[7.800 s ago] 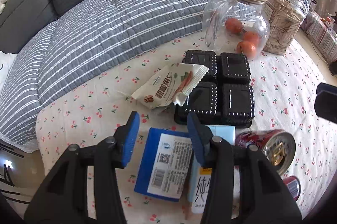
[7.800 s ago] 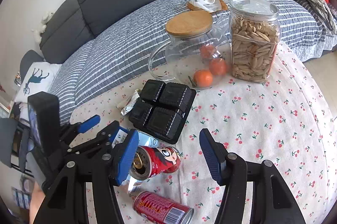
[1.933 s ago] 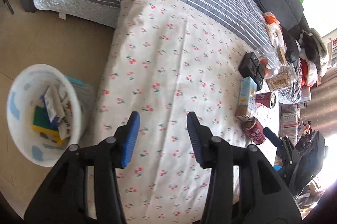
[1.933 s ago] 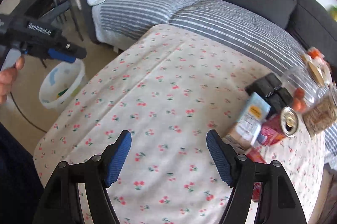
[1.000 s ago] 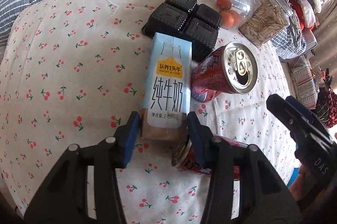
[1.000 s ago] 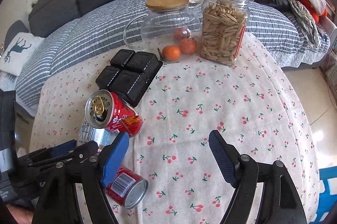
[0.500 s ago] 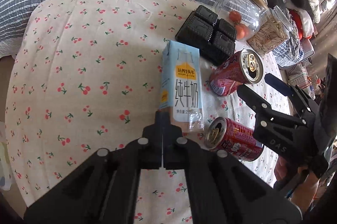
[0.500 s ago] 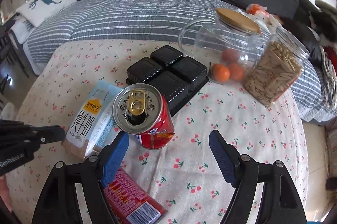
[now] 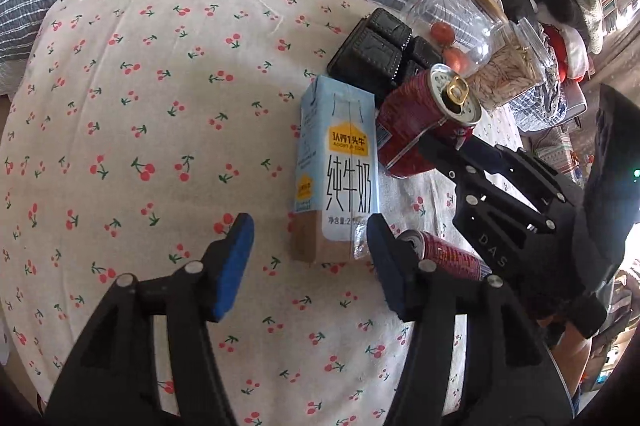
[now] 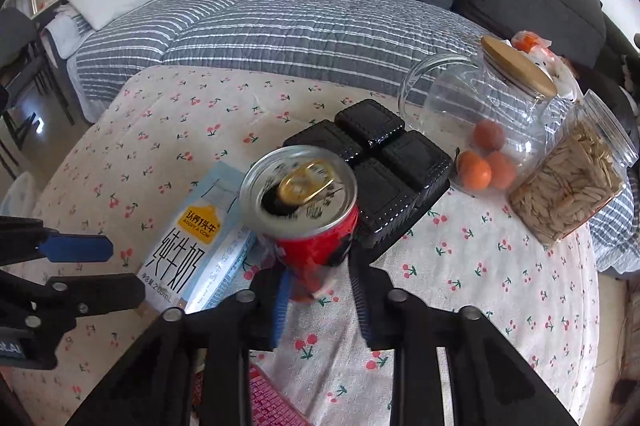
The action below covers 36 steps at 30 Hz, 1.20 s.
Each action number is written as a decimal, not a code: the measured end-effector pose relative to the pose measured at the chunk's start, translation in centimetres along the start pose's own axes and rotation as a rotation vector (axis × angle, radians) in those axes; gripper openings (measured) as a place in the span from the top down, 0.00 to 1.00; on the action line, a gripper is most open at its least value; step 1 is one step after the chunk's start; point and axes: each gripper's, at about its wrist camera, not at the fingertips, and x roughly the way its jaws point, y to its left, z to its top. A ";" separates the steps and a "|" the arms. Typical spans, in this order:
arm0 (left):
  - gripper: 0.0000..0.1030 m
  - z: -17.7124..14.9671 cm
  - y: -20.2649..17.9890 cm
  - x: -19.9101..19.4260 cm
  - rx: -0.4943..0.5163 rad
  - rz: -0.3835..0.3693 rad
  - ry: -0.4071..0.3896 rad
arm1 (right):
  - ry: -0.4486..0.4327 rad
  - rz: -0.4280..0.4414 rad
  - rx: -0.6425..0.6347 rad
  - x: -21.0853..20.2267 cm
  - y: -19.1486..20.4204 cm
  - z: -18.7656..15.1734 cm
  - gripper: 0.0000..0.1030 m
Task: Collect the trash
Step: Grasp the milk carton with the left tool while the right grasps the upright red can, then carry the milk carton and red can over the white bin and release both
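Note:
A light blue milk carton [image 9: 336, 169] lies flat on the cherry-print tablecloth; it also shows in the right wrist view [image 10: 196, 246]. My left gripper [image 9: 310, 246] is open, its blue pads either side of the carton's near end. My right gripper [image 10: 320, 290] is shut on an upright red drink can [image 10: 308, 214], which stands right of the carton in the left wrist view [image 9: 424, 121]. A second red can [image 9: 444, 254] lies on its side near the table's front, partly hidden behind my left gripper's right finger.
A black four-cell plastic tray [image 10: 384, 161] sits behind the can. A glass jar with oranges [image 10: 484, 121] and a jar of seeds [image 10: 576, 185] stand at the back right. A grey striped sofa [image 10: 304, 21] lies beyond the table.
My left gripper has opened from shut and now straddles the carton's near end. My right gripper has closed in around the upright can, which was between open fingers before.

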 end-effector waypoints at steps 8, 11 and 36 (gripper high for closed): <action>0.42 0.4 -1.8 0.9 0.058 0.029 -0.008 | -0.008 0.014 0.043 -1.3 0.1 0.1 0.74; 0.42 0.3 -2.1 1.6 0.072 0.044 0.006 | -0.002 0.014 0.078 -1.5 -0.5 -0.1 0.74; 0.50 -0.6 -0.1 -3.5 0.114 0.079 -0.078 | -0.032 -0.018 0.135 -2.9 -0.4 -0.1 0.74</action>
